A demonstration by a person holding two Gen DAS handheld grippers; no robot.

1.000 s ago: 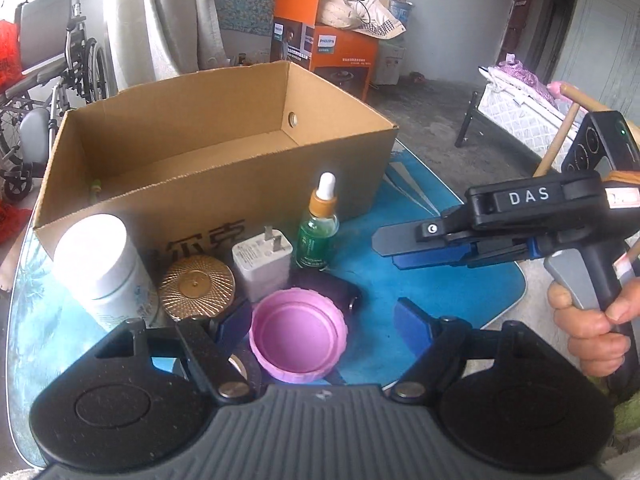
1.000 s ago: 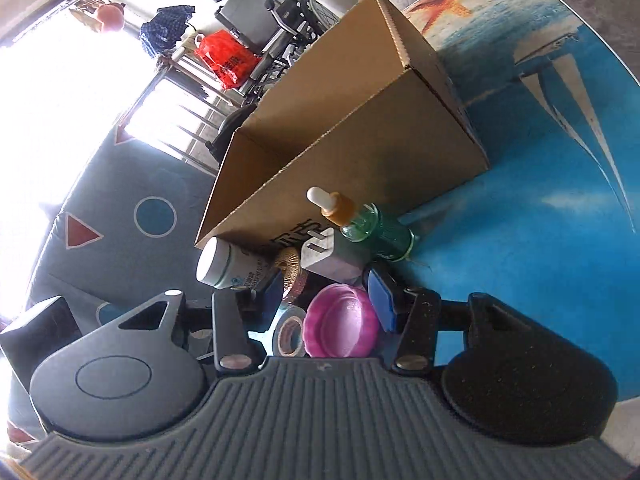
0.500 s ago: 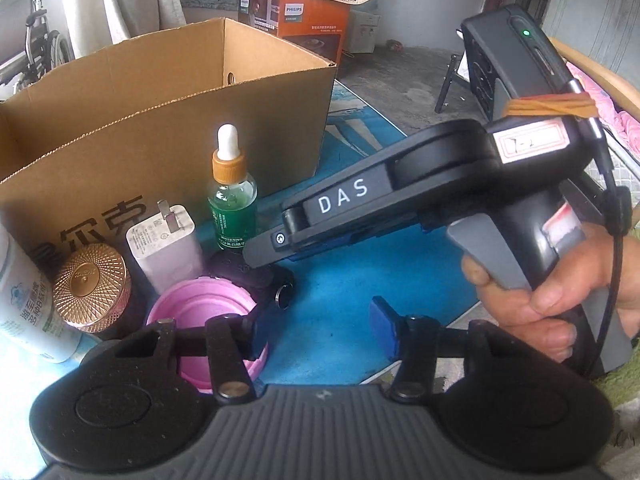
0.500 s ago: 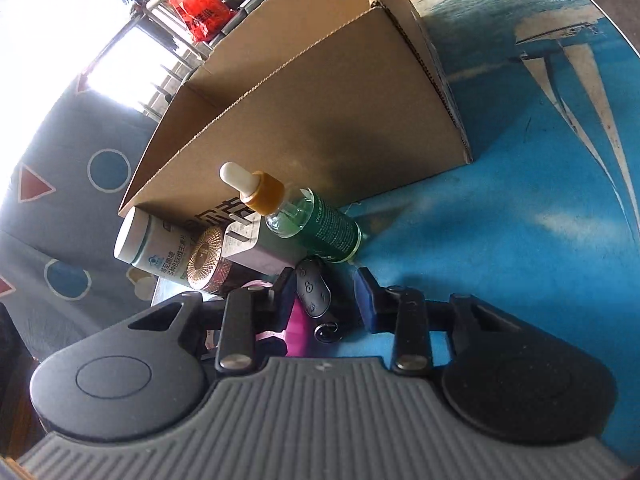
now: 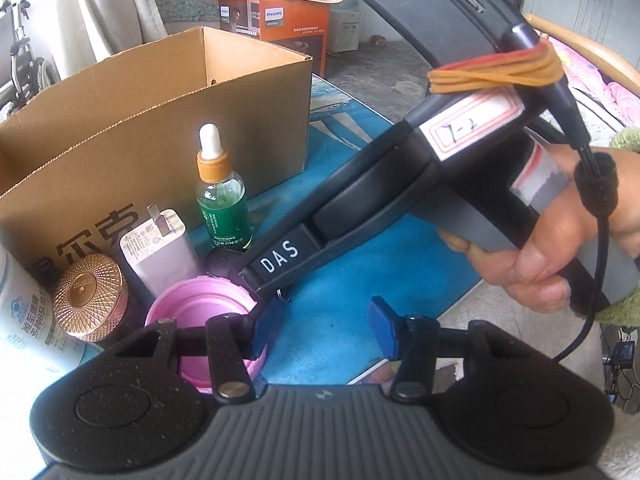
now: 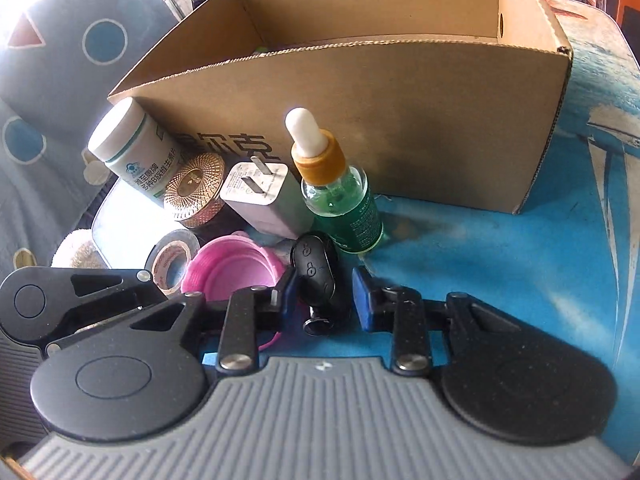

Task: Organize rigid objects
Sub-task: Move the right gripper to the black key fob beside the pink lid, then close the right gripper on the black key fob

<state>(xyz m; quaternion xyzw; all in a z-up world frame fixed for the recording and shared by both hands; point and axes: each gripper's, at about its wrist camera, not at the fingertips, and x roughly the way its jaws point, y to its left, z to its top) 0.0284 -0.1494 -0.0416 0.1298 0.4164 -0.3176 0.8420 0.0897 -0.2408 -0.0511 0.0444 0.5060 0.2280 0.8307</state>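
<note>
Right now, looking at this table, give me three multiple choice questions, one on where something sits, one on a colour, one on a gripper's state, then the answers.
1. Where does the black key fob lie?
A. Inside the cardboard box
B. Between the right gripper's fingers, on the table
C. On top of the white charger

2. What colour is the liquid in the dropper bottle?
A. Green
B. Red
C. Clear

3. How is the right gripper set?
A. Shut with nothing in it
B. Lifting the pink lid
C. Open, one finger on each side of the key fob

Answers:
1 B: the fob sits on the blue table in front of the cardboard box.
2 A: green shows through the glass under the orange collar.
3 C: a gap shows on both sides of the fob.
</note>
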